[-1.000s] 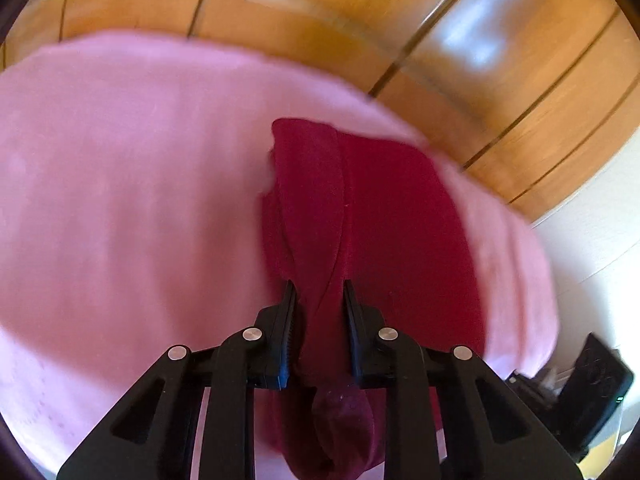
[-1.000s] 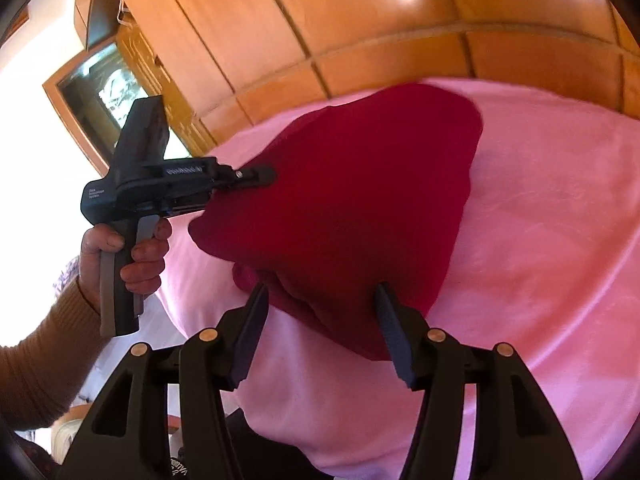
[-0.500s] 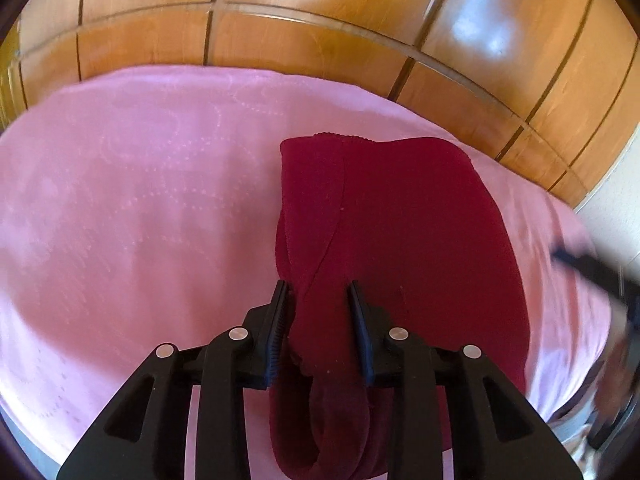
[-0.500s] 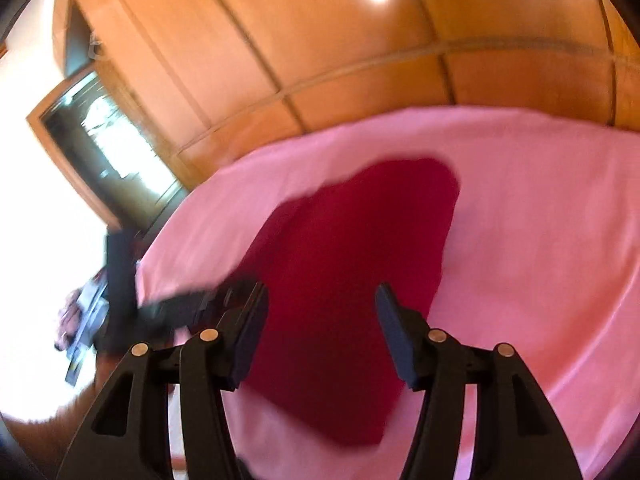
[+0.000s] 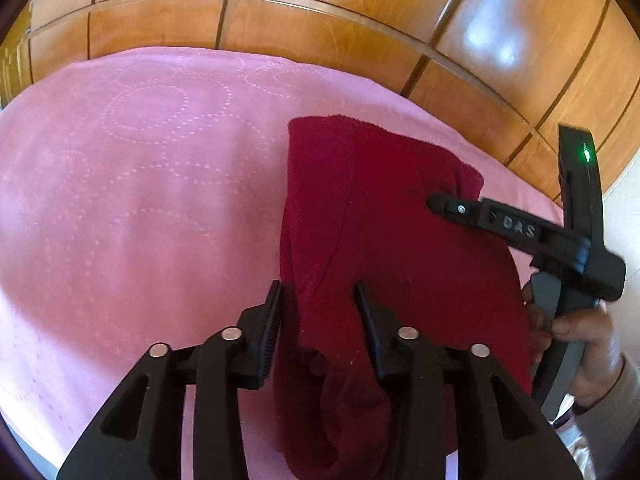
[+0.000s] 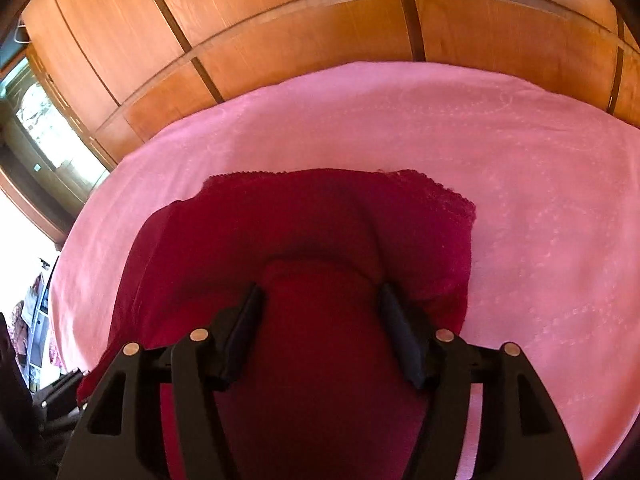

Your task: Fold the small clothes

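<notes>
Red garment between parted hand-held grippers

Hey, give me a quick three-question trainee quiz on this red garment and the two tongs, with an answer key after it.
1. True or false: the left tongs are clamped shut on the red garment.
2. What covers the surface under the garment: A) pink cloth, B) bare wood, C) white towel?
3. Fill in: the far right corner of the garment is trimmed with ____.

Key: 1. False; the jaws have just been opening and straddle a fold. 2. A. 3. Lace.
</notes>
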Motion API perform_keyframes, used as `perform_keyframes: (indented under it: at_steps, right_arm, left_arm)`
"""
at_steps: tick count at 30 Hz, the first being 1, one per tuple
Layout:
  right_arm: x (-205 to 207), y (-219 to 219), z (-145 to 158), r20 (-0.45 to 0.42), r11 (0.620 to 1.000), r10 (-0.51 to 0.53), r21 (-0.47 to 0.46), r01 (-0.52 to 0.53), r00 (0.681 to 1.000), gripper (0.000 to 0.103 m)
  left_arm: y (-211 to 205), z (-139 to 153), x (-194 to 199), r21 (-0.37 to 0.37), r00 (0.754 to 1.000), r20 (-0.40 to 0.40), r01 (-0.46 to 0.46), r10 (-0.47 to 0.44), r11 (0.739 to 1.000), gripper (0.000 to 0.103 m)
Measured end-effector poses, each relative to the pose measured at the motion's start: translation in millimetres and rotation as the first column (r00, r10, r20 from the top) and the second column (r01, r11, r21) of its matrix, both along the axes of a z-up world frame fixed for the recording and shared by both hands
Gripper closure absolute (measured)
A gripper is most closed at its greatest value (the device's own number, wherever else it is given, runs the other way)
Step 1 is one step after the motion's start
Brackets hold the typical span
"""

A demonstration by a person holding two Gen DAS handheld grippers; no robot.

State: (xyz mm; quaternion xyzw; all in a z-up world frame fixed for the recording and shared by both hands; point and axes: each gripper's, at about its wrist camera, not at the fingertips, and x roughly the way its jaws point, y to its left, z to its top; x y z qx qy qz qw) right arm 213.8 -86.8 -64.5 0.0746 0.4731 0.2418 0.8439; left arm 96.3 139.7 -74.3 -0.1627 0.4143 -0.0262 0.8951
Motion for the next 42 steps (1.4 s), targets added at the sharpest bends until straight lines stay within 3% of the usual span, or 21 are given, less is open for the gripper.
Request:
perform_keyframes:
  at_steps: [1, 2, 4, 7, 14, 17, 21, 23, 25, 28, 31, 33, 35, 38, 42]
  right_arm:
    - [-2.8, -4.2, 3.6, 0.005, 1.0, -0.011, 0.006, 0.011, 1.0, 0.018]
    - [-7.6, -11.5, 8.8, 0.014, 0.999, -0.034, 0.01, 0.033, 0.999, 0.013]
    - [-19.5, -31.7, 21.1, 0.02, 0.997, -0.041, 0.064, 0.039, 0.999, 0.012]
    - [-36.3, -57.3, 28.2, 0.022, 0.994, -0.044, 0.1, 0.042, 0.999, 0.009]
    - [-47.8, -104.0, -4.4, -0.153, 0.957, -0.06, 0.274, 0.101, 0.986, 0.009]
    - [-50.4, -107.4, -9.0, -0.176, 0.938, -0.04, 0.331, 0.097, 0.984, 0.009]
    - [-51.9, -109.0, -8.2, -0.179, 0.911, 0.018, 0.409, 0.057, 0.984, 0.009]
    - [-49.9, -113.8, -11.9, -0.206, 0.882, 0.031, 0.465, 0.07, 0.978, 0.01]
    - [-48.4, -113.6, -11.4, -0.202, 0.875, 0.032, 0.48, 0.071, 0.979, 0.013]
    - [-46.7, -100.4, -16.2, -0.213, 0.889, 0.08, 0.458, 0.027, 0.974, 0.021]
    - [-46.7, -84.4, -13.7, -0.202, 0.887, 0.143, 0.46, -0.035, 0.969, 0.028]
    - [-47.3, -76.9, -16.7, -0.188, 0.9, 0.151, 0.432, -0.057, 0.971, 0.03]
    - [-50.7, -76.0, -16.5, -0.177, 0.907, 0.149, 0.416, -0.063, 0.973, 0.04]
    - [-62.3, -81.1, 1.3, -0.142, 0.909, 0.143, 0.411, -0.073, 0.979, 0.058]
    - [-76.3, -96.5, 31.3, -0.059, 0.913, 0.121, 0.398, -0.088, 0.991, 0.061]
  left_arm:
    - [1.7, 3.6, -2.1, -0.016, 1.0, 0.007, -0.005, 0.005, 1.0, 0.061]
    - [2.8, 7.7, -6.1, -0.043, 1.0, 0.016, 0.004, -0.003, 0.999, 0.059]
    - [3.5, 11.6, -10.7, -0.057, 0.999, 0.03, 0.032, -0.031, 0.998, 0.05]
    - [3.0, 9.6, -10.6, -0.039, 0.998, 0.031, 0.063, -0.062, 0.997, 0.05]
    - [28.3, 5.5, 0.2, -0.177, 0.998, 0.004, 0.065, -0.065, 0.982, 0.041]
    - [33.2, -0.9, 7.2, -0.214, 0.996, -0.035, 0.075, -0.084, 0.974, 0.038]
    - [39.0, -3.3, 13.9, -0.259, 0.993, -0.026, 0.108, -0.119, 0.96, 0.032]
    - [40.2, -8.0, 21.4, -0.323, 0.988, -0.02, 0.137, -0.151, 0.937, 0.032]
    - [36.0, -13.0, 28.4, -0.367, 0.983, -0.011, 0.167, -0.184, 0.915, 0.032]
    - [26.4, -27.1, 36.3, -0.348, 0.972, -0.024, 0.211, -0.233, 0.914, 0.032]
    - [31.7, -35.1, 35.0, -0.427, 0.97, 0.008, 0.224, -0.244, 0.876, 0.051]
    - [32.9, -36.7, 28.9, -0.435, 0.971, 0.032, 0.226, -0.235, 0.872, 0.061]
    - [34.7, -39.3, 21.4, -0.466, 0.977, 0.052, 0.209, -0.209, 0.86, 0.069]
    - [30.8, -27.9, 12.3, -0.464, 0.978, 0.083, 0.207, -0.191, 0.861, 0.072]
    - [7.8, 2.5, 3.0, -0.435, 0.962, 0.144, 0.272, -0.232, 0.859, 0.073]
